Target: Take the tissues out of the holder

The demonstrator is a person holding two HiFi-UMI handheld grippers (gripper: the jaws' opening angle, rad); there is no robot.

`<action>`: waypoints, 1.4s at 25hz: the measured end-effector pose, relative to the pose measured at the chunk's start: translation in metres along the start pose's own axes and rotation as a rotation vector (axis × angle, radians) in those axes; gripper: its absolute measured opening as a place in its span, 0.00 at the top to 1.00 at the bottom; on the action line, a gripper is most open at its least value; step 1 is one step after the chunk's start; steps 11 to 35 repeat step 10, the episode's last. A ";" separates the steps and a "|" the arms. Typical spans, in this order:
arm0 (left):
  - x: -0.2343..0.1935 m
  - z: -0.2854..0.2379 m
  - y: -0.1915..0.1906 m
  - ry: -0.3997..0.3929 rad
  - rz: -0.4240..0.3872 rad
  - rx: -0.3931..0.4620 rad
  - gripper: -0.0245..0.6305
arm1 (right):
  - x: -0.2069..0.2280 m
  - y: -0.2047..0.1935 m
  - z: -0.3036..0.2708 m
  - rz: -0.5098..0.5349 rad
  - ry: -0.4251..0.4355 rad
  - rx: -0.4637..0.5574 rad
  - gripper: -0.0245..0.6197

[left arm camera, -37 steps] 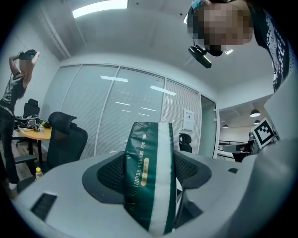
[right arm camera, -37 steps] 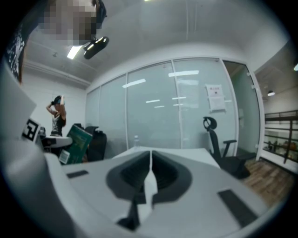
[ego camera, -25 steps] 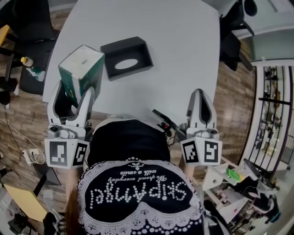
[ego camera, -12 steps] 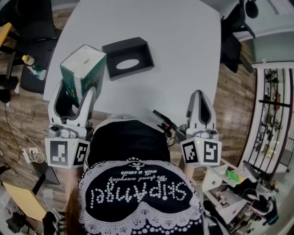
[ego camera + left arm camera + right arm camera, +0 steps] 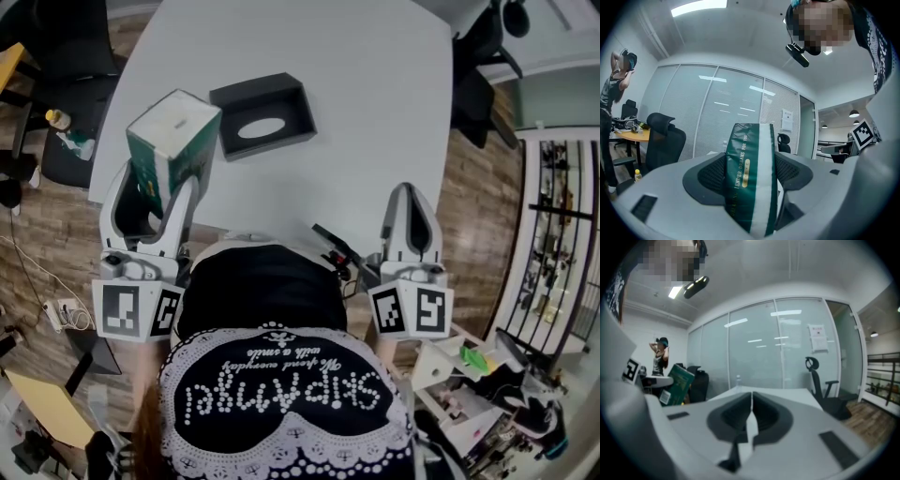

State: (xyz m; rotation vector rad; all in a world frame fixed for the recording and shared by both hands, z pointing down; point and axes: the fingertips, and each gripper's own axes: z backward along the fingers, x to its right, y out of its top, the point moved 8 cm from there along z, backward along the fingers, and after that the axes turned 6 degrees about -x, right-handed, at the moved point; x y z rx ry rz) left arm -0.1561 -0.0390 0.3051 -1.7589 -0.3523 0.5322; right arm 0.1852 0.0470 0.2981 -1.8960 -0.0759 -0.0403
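Grip on: left tongs (image 5: 155, 183) pinch the green-and-white soft plastic tissue pack (image 5: 172, 136), raised over the white counter's (image 5: 366, 122) near-left corner, just beside the black rectangular holder (image 5: 292, 111) lying on it. Right tongs (image 5: 410, 192) are pressed together, empty, at the near edge.

Your grippers: pale grey moulded shells, smooth and rounded. Left gripper (image 5: 155, 186) has long tapered jaws with dark, finely ribbed pads (image 5: 710, 176) set into the inner faces. Right gripper (image 5: 410, 192) is the same build and the same grey. At the rear of each sits a white cube printed with black square markers: left cube (image 5: 136, 312), right cube (image 5: 411, 311). You wear a black top (image 5: 262, 295) with white beaded lettering and white lace-pattern scalloped trim. A small black head camera (image 5: 797, 50) juts forward.
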 end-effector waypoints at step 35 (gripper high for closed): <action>-0.001 0.005 0.000 0.001 0.002 0.001 0.43 | -0.003 0.000 0.003 0.002 0.002 -0.009 0.91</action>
